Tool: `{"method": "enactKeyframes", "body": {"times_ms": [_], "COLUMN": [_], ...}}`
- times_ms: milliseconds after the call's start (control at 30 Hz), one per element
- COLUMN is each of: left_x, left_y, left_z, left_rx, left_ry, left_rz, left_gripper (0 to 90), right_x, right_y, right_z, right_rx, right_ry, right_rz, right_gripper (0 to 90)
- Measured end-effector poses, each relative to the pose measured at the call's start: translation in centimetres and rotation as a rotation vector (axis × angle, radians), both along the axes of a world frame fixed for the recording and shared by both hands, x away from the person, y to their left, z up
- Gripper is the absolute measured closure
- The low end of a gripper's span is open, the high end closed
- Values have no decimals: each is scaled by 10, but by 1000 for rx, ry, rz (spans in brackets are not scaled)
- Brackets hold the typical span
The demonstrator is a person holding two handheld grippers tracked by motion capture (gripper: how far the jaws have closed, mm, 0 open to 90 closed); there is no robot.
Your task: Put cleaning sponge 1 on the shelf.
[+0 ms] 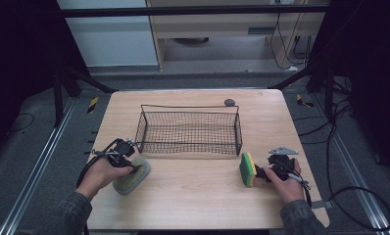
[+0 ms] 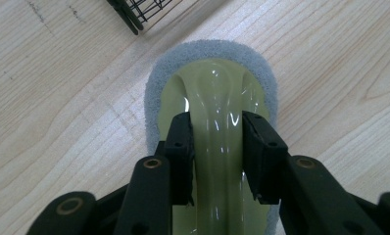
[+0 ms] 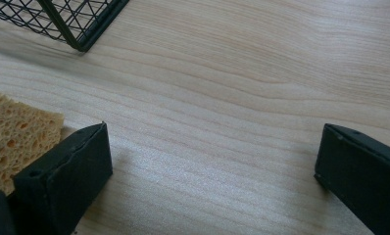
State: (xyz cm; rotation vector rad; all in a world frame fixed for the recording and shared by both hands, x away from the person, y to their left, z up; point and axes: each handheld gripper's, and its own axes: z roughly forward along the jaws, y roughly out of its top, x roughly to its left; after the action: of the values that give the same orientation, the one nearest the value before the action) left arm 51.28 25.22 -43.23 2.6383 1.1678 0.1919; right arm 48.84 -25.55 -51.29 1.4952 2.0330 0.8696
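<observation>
Left hand-held gripper [image 2: 217, 147] clamps scrubber [image 2: 217, 98] | right hand-held gripper [image 3: 212, 171] open | wooden table [image 1: 193, 186]

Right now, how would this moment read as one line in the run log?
left gripper: shut on scrubber handle | right gripper: open, beside yellow-green sponge | wire basket: empty, mid-table | table: wood

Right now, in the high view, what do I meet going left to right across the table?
Left tool shut on the scrubber's handle, grey-padded scrubber → black wire basket → yellow-green sponge → right tool, open beside the sponge.
</observation>
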Motion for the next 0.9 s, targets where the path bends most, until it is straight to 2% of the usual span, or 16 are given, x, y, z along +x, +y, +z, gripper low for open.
{"method": "enactKeyframes", "body": {"times_ms": [133, 300, 333, 367, 400, 467, 500, 567, 733, 900], "left_x": [-1, -7, -7, -11, -11, -15, -18, -21, -26, -28], "left_y": [0, 3, 3, 5, 5, 8, 9, 11, 13, 14], "left_z": [0, 4, 4, 8, 8, 12, 15, 19, 25, 34], "left_rx": [-1, -13, -13, -20, -20, -31, -33, -31, -39, -25], "left_ry": [3, -49, -49, -71, -71, -94, -121, -139, -152, -173], "left_rz": [-8, -39, -39, -42, -42, -48, -56, -64, -80, -97], "left_gripper": [694, 697, 698, 698, 699, 698, 699, 699, 699, 699], "right_x": [0, 0, 0, 0, 0, 0, 0, 0, 0, 0], "right_y": [0, 0, 0, 0, 0, 0, 0, 0, 0, 0], "right_z": [0, 0, 0, 0, 0, 0, 0, 0, 0, 0], "right_rx": [0, -1, -2, -1, -2, 0, -1, 0, 0, 2], "right_ry": [0, 0, 0, 0, 0, 0, 0, 0, 0, 0], "right_rz": [0, 0, 0, 0, 0, 0, 0, 0, 0, -1], "right_gripper": [7, 7, 7, 7, 7, 7, 7, 7, 7, 7]}}
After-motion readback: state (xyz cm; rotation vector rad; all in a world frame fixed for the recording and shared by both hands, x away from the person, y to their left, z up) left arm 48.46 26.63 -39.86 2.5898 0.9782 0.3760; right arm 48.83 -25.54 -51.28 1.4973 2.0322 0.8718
